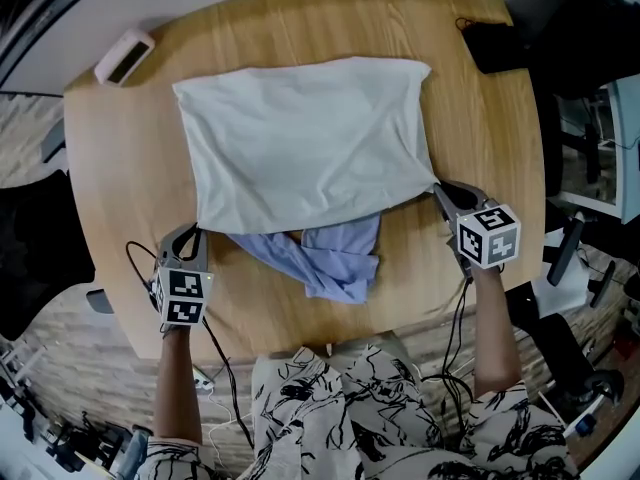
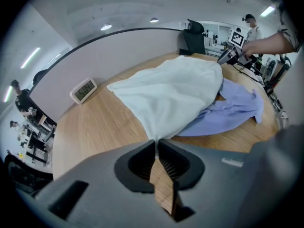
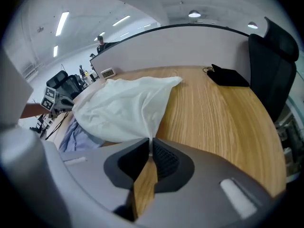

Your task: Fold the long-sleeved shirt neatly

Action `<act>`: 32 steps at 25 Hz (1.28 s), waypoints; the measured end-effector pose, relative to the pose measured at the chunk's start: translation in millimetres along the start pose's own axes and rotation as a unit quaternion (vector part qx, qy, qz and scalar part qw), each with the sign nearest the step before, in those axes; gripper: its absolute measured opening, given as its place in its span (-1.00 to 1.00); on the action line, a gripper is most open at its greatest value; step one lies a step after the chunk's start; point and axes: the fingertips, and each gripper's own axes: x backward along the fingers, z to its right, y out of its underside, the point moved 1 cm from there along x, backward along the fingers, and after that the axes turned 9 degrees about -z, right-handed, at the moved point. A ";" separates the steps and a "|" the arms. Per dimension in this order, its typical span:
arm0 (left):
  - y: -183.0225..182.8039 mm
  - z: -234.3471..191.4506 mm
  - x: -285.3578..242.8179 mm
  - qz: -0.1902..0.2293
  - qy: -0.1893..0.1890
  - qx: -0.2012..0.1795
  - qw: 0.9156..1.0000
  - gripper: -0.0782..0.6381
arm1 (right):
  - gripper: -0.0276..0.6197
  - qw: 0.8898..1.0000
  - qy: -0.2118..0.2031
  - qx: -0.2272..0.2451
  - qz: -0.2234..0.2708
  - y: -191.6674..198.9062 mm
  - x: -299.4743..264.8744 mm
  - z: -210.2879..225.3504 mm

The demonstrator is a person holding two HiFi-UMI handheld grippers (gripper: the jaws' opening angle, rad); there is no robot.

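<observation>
A pale white long-sleeved shirt (image 1: 305,143) lies spread across the round wooden table (image 1: 480,148). Its near edge covers part of a crumpled lavender-blue garment (image 1: 330,253). My left gripper (image 1: 197,230) is shut on the shirt's near-left corner; in the left gripper view the cloth (image 2: 175,91) runs straight into the closed jaws (image 2: 156,141). My right gripper (image 1: 437,190) is shut on the near-right corner, and the fabric (image 3: 123,108) is pinched between its jaws (image 3: 150,141). The blue garment (image 2: 232,108) shows beneath the white cloth between the two grippers.
A small white clock (image 1: 124,56) sits at the table's far-left rim. A black pouch with a cord (image 1: 495,43) lies at the far right. A black office chair (image 3: 273,70) stands beyond the right edge. Cables (image 1: 135,258) trail near the left gripper.
</observation>
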 end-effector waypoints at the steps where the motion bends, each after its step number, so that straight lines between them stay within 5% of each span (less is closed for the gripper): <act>1: 0.0 0.1 -0.9 -0.001 0.001 0.001 1.000 -0.70 | -0.80 1.000 0.001 0.004 -0.002 1.0 -2.3 0.5; 5: -0.7 11.7 -1.3 0.011 0.018 -0.026 0.999 -0.65 | -0.55 0.998 -0.019 0.060 -0.003 7.6 -4.8 -17.3; 8: -9.8 28.0 18.0 0.054 0.058 -0.043 0.996 -0.19 | -0.16 0.993 -0.037 0.106 0.040 1.9 19.7 -38.6; 10: -12.8 45.6 38.5 0.075 0.071 -0.081 0.991 -0.06 | -0.12 0.983 -0.048 0.170 0.058 1.7 36.8 -64.3; 15: -32.7 137.9 70.5 0.114 0.119 -0.206 0.965 -0.04 | -0.10 0.920 -0.100 0.378 0.007 41.7 42.3 -151.9; 18: -49.3 205.9 76.6 0.131 0.167 -0.237 0.948 -0.04 | -0.09 0.890 -0.145 0.430 -0.047 78.4 29.0 -183.8; 23: -68.5 302.4 65.5 0.114 0.204 -0.303 0.924 -0.02 | -0.09 0.853 -0.137 0.494 -0.098 113.7 15.5 -186.9; 27: -68.5 329.4 45.1 0.078 0.197 -0.314 0.926 -0.08 | -0.08 0.843 -0.136 0.511 -0.099 123.0 13.1 -186.5; 30: -72.5 326.9 43.1 0.076 0.176 -0.317 0.929 -0.69 | -0.08 0.841 -0.140 0.514 -0.092 124.5 14.8 -184.7; 32: -79.7 319.1 56.8 0.106 0.191 -0.266 0.939 -0.72 | -0.08 0.841 -0.145 0.515 -0.085 122.1 18.6 -185.2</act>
